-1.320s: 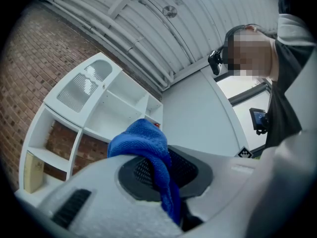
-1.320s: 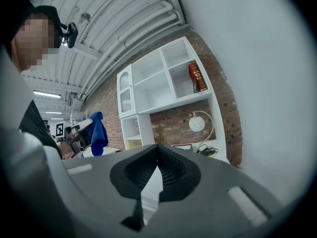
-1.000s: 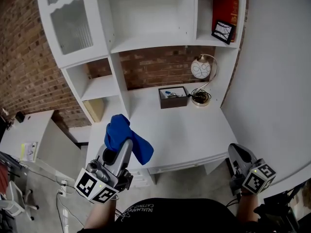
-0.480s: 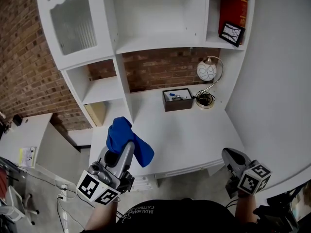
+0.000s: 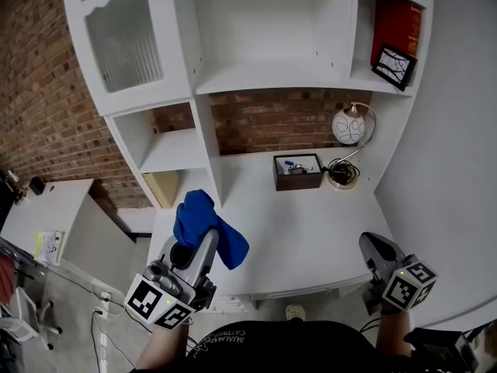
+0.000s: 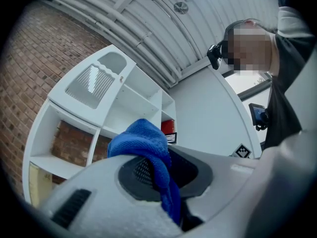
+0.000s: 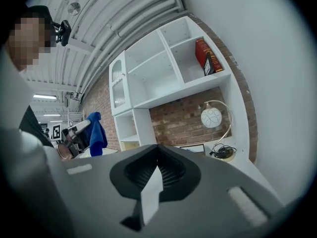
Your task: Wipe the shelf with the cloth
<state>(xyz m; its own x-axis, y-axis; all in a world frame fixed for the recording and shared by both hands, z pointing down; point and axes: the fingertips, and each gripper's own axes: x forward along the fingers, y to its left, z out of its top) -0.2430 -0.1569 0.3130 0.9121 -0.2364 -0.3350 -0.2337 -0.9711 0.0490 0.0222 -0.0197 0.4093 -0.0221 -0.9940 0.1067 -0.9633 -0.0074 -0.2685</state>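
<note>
Left hand-held gripper (image 5: 198, 242) was clamped on the blue cloth (image 5: 203, 222), over the front-left of the white counter (image 5: 311, 231), well apart from the shelf (image 5: 260, 74); right hand-held gripper (image 5: 379, 249) closed on nothing, at the counter's right edge; dark box (image 5: 297, 172) and globe lamp (image 5: 349, 126) stood at the counter's back; red book (image 5: 396, 23) and framed picture (image 5: 394, 65) in the upper-right bay; brick wall (image 5: 39, 107) behind.

Middle shelf (image 5: 272, 76) open, box (image 5: 298, 172), lamp (image 5: 349, 127) below
</note>
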